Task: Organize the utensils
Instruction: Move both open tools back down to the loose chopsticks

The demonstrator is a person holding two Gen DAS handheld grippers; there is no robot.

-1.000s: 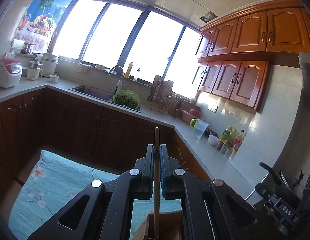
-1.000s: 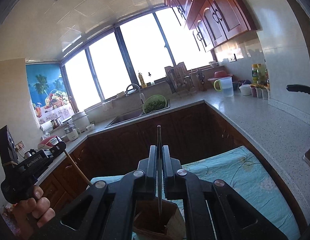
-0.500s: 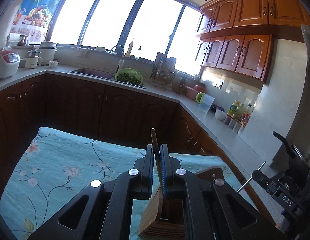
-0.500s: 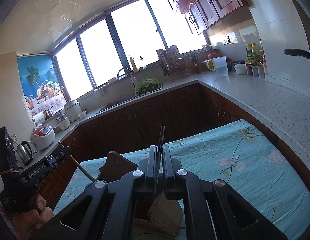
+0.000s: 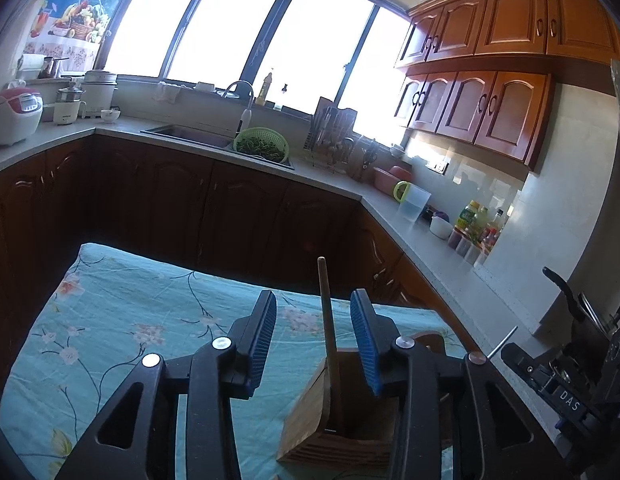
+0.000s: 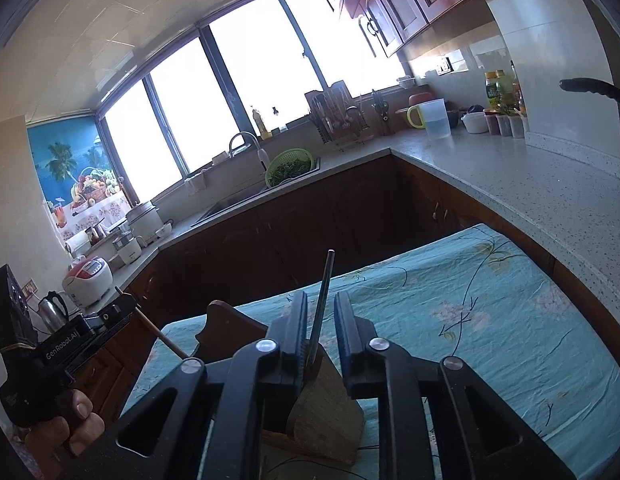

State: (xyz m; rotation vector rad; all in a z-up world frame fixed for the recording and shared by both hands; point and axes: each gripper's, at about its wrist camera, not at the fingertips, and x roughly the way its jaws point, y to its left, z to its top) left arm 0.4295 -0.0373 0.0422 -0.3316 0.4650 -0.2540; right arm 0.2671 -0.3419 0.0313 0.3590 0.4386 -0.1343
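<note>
A wooden utensil holder (image 5: 342,432) stands on the table with the teal floral cloth (image 5: 122,320); it also shows in the right wrist view (image 6: 326,416). My left gripper (image 5: 313,336) is open, its jaws apart around a wooden stick handle (image 5: 328,332) that stands in the holder, touching neither pad. My right gripper (image 6: 321,328) is open around a thin dark metal utensil handle (image 6: 323,300) that leans in the holder. The left gripper (image 6: 70,340) and the hand that holds it show at the left of the right wrist view.
Dark cabinets and a grey counter (image 5: 410,232) wrap around behind the table. On it are a sink, a green colander (image 5: 262,146), a dish rack (image 5: 334,140), a jug (image 5: 412,202), bottles (image 5: 476,224) and a rice cooker (image 5: 14,116).
Both grippers lowered their utensils into the wooden holder and opened. The stick and the metal utensil now stand in the holder, free of the pads.
</note>
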